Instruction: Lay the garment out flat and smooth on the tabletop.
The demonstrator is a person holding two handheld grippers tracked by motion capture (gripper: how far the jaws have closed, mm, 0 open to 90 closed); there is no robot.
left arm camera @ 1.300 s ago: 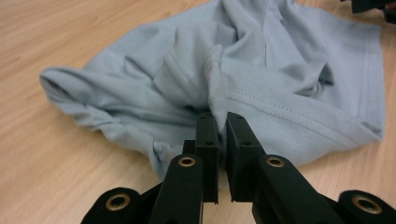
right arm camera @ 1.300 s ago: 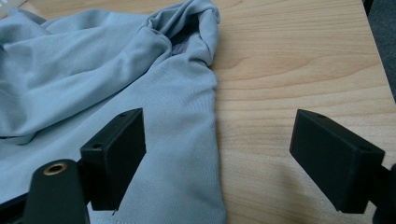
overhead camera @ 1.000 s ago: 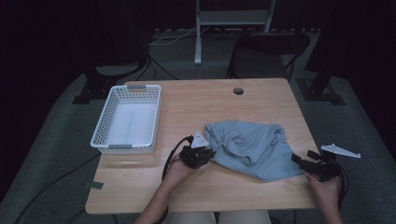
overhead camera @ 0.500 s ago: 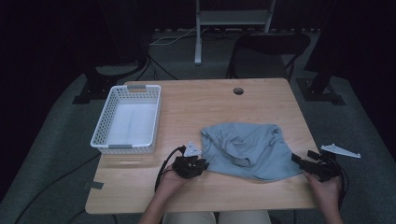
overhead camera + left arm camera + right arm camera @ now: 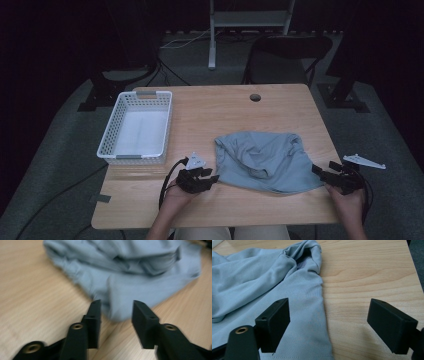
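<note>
A crumpled light blue-grey cloth (image 5: 265, 160) lies on the near right part of the wooden table (image 5: 225, 107). My left gripper (image 5: 212, 178) sits just off the cloth's left corner. In the left gripper view its jaws (image 5: 116, 305) have just been opening; the cloth (image 5: 140, 272) corner lies in the gap, and the pads do not press it. My right gripper (image 5: 316, 170) rests at the cloth's right edge. In the right gripper view it (image 5: 329, 305) stands wide open, with the cloth (image 5: 262, 285) hem running flat on the table between the jaws.
A white mesh basket (image 5: 111, 145) stands at the table's left side. A round cable hole (image 5: 255, 97) sits near the far edge. Behind the table are a dark chair (image 5: 295, 50) and stand legs. Bare wood lies between basket and cloth.
My left gripper has drawn back toward the near edge and slightly left, opening its jaws and letting go of the cloth's left corner. The right gripper has stayed put.
</note>
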